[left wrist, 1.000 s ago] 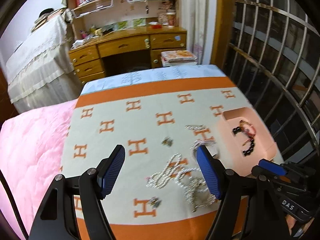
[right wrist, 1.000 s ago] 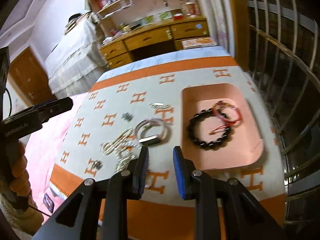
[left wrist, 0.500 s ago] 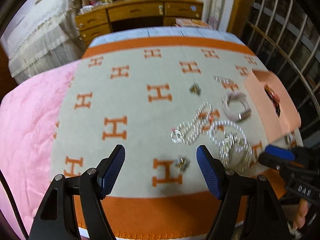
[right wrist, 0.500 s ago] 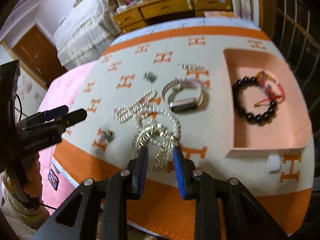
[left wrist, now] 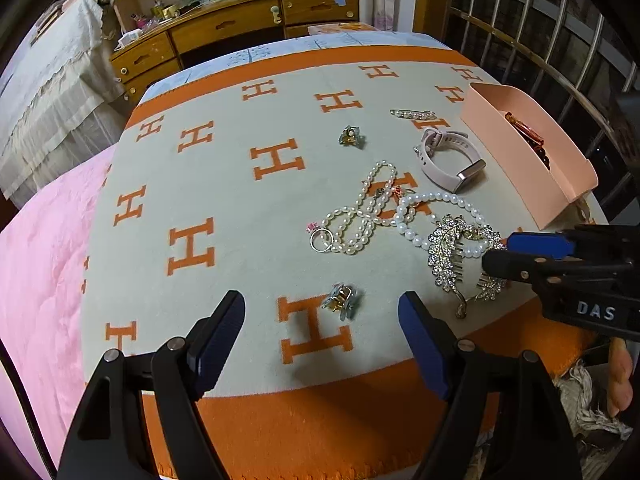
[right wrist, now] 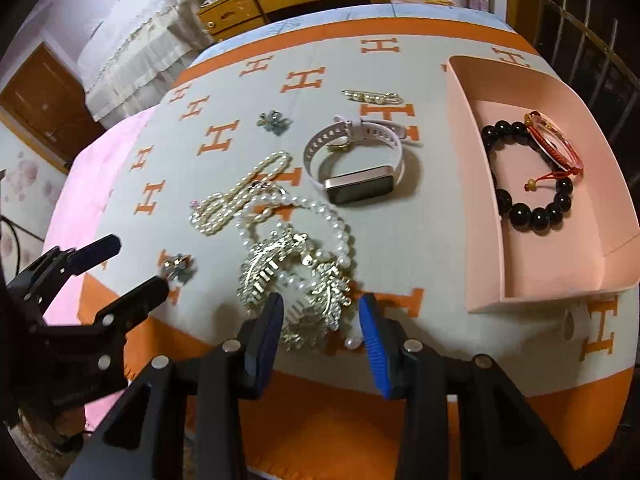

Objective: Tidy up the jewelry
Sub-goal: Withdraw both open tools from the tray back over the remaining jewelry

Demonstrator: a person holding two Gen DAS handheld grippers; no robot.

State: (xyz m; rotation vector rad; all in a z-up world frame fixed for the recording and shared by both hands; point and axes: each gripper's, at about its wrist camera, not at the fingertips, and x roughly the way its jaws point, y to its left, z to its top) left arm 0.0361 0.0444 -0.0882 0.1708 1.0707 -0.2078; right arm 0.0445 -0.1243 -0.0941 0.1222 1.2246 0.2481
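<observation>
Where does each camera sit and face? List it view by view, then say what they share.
Left wrist: sits behind the open left claw, faces across the blanket toward the desk; the right claw and some fingers show.
Right wrist: sits behind the open right claw, over the hair comb; the left claw shows.
Shared: watch, pearls, tray.

Right tool [right wrist: 320, 330] spread around rhinestone hair comb [right wrist: 294, 280], seemingly untouched.

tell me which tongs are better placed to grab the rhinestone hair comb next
Right. The right tongs are open with the rhinestone hair comb between their tips. The left tongs, also open, frame a small earring further left.
</observation>
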